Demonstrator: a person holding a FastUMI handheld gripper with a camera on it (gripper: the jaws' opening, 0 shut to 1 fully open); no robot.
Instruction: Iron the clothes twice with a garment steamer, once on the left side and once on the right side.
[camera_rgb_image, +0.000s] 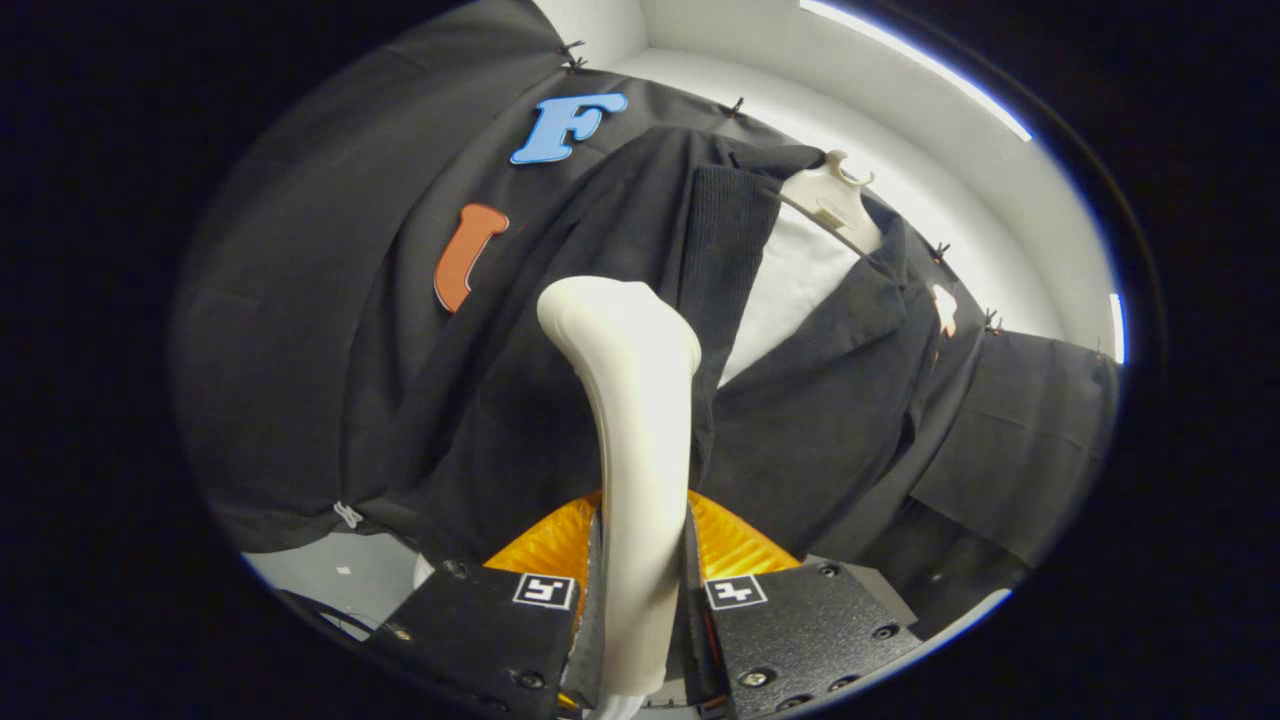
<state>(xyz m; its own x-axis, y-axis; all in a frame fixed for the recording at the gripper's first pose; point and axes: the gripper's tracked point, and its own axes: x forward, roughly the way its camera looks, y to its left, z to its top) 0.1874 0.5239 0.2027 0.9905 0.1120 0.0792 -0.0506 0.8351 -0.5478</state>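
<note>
- Cream-white smooth plastic made up the long curved garment steamer (636, 430), which stood up between the two fingers of the gripper (640, 600).
- Both fingers pressed on the steamer's handle, one on each side, so the gripper was closed tight on it.
- The steamer's rounded head sat beyond the fingers, up against the front of a dark black jacket (560, 400) made of soft cloth.
- The head touched the jacket, or was just in front of it; I could not tell which.
- The jacket hung straight ahead of the fingers, on a white plastic hanger (835, 195) with a small metal hook on top.
- The jacket's front was open at the top, and a white shirt (790, 290) showed inside it, beyond the steamer's head and to its right.
- The jacket's ribbed collar edge ran down just beside the steamer's head.
- Bright orange ridged pieces (545, 550) sat right by the fingers, on both sides of the handle.
- A white wall (900, 130) rose far beyond the jacket.
</note>
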